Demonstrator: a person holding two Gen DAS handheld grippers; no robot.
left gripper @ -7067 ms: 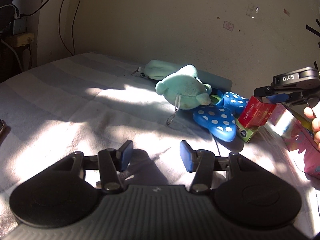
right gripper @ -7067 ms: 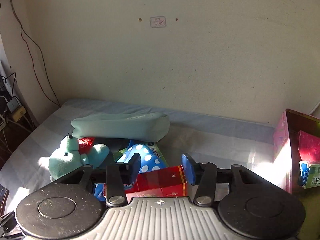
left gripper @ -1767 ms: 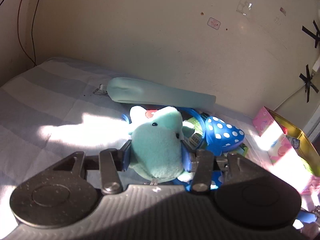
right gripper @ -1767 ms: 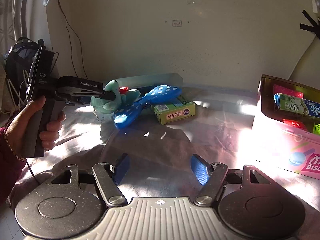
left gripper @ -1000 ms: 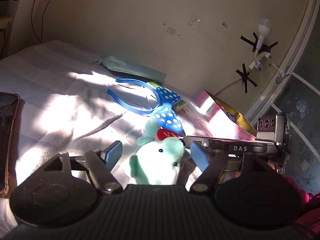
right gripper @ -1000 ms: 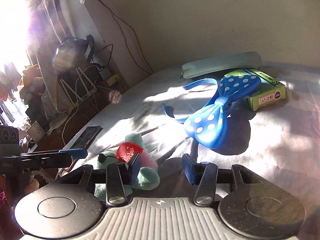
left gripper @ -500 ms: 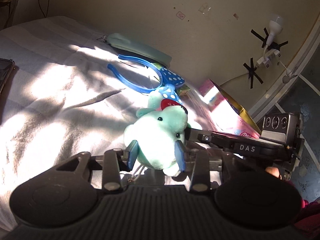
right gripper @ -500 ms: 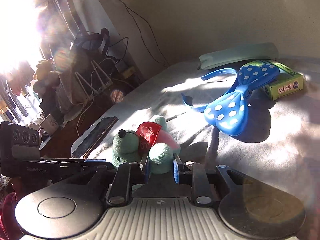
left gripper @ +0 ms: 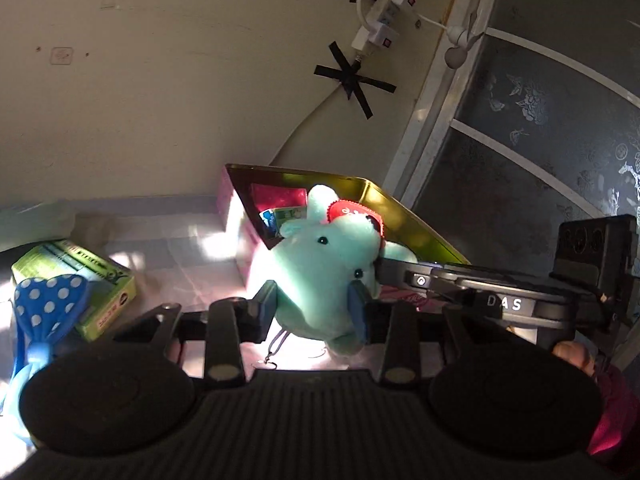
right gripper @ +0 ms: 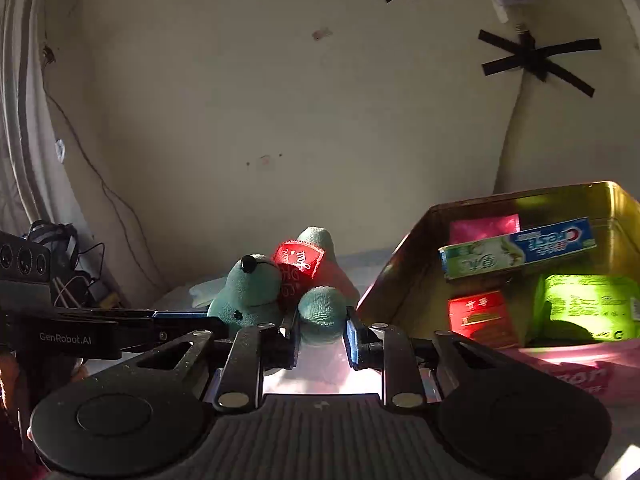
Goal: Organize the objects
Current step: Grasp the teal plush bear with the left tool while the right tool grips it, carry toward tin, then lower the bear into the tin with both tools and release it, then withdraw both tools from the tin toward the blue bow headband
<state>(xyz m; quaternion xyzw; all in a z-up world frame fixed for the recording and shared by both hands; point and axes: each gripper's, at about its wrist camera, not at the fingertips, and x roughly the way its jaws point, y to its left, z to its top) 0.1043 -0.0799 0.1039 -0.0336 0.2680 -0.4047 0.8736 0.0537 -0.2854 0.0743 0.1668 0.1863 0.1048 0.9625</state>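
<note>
A teal plush toy with a red heart tag is held off the bed by both grippers. My left gripper is shut on its body. My right gripper is shut on its other end, and reaches in from the right in the left wrist view. The plush hangs just in front of the open gold-lined pink tin box, which also shows in the right wrist view. The box holds a toothpaste carton, a red box and a green pack.
A green carton and a blue polka-dot bow headband lie on the bed at the left. A wall with taped cables stands behind the box. A dark patterned door is at the right.
Both grippers have lifted the plush and carried it right, from the middle of the bed to the front of the pink box. Both stay shut on it.
</note>
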